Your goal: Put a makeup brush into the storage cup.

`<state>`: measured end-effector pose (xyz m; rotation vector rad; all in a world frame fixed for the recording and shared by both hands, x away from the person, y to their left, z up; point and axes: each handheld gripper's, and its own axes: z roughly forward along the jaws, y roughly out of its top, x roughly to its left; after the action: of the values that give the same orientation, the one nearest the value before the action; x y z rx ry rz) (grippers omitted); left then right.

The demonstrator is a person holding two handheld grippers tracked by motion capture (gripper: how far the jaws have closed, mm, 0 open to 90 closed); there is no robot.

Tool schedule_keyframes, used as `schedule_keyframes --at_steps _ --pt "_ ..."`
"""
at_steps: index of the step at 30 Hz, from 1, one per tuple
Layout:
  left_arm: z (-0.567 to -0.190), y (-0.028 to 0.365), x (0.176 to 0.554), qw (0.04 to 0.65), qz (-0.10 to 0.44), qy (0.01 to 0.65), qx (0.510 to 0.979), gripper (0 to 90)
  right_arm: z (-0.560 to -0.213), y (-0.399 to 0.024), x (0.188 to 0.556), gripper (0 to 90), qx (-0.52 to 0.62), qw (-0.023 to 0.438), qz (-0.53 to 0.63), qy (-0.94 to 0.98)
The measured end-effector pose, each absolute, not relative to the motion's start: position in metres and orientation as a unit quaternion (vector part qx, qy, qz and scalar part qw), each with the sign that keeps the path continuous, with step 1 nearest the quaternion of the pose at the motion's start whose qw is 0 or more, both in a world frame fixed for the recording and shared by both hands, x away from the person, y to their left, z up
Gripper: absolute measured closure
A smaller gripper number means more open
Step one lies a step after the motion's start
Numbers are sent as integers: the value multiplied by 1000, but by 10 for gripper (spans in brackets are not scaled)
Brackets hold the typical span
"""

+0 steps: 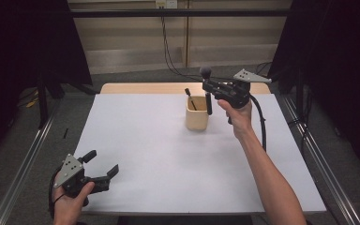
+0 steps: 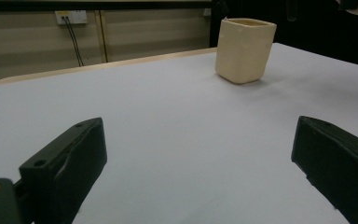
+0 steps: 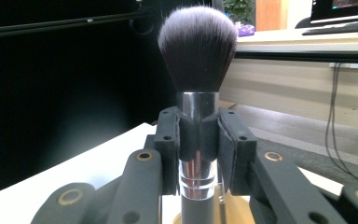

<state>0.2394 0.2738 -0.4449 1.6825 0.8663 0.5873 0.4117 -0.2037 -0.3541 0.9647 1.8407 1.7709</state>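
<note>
The makeup brush runs off the right gripper view's bottom edge, its lower handle cut away. Inside the cream cup, a thin dark stick is too small to identify

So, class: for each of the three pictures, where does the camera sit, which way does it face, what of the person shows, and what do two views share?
High view: above the person's side, facing forward and down at the table; both forearms, left gripper, right gripper.
Left gripper view: low over the table, facing the cup between its open jaws.
Right gripper view: looks along jaws clamped on an upright brush.
Shared: the cup appears in the high and left gripper views.
</note>
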Motion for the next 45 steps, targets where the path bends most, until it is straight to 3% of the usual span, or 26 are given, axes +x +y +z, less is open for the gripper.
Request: schedule_keyframes --at_steps 29,45 --pt "-445 275 239 549 250 364 710 32 -353 -187 438 718 346 249 629 650" --pt "-445 276 240 547 253 365 710 32 -368 -181 445 718 343 237 624 660"
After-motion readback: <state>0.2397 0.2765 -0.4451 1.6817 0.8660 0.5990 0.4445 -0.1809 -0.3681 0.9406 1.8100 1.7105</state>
